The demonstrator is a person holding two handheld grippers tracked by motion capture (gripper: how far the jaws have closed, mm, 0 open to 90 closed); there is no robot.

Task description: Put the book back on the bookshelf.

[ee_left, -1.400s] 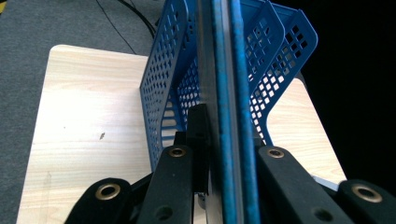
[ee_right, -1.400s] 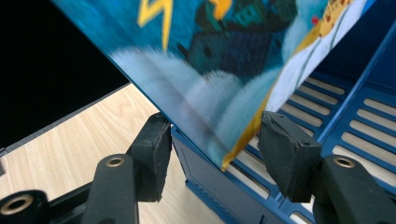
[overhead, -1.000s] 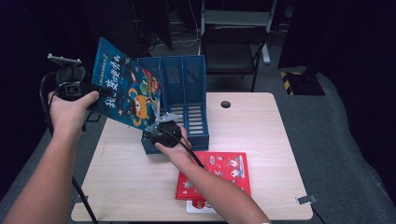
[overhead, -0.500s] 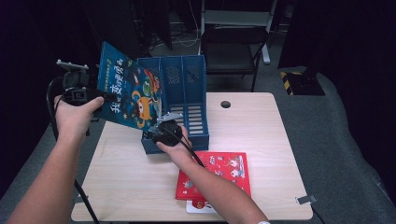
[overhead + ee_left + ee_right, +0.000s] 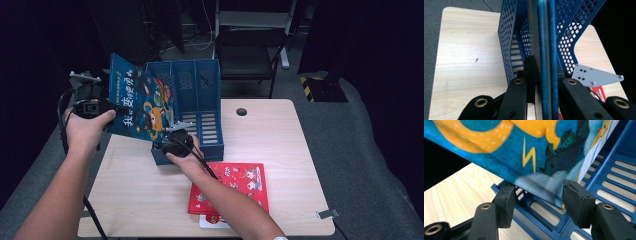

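Two handheld grippers are seen guiding a blue picture book into a blue file rack on a wooden table.

At the left, the left gripper [image 5: 112, 108] is clamped on the edge of the picture book [image 5: 142, 107], which is held tilted above the rack [image 5: 202, 107]. Further right, the right gripper [image 5: 175, 141] is set at the rack's front edge, its jaws apart around the book's lower corner without pressing it. Insertion appears under way; next, the corner likely needs steering into the left slot. A red book [image 5: 235, 187] lies flat at the right.
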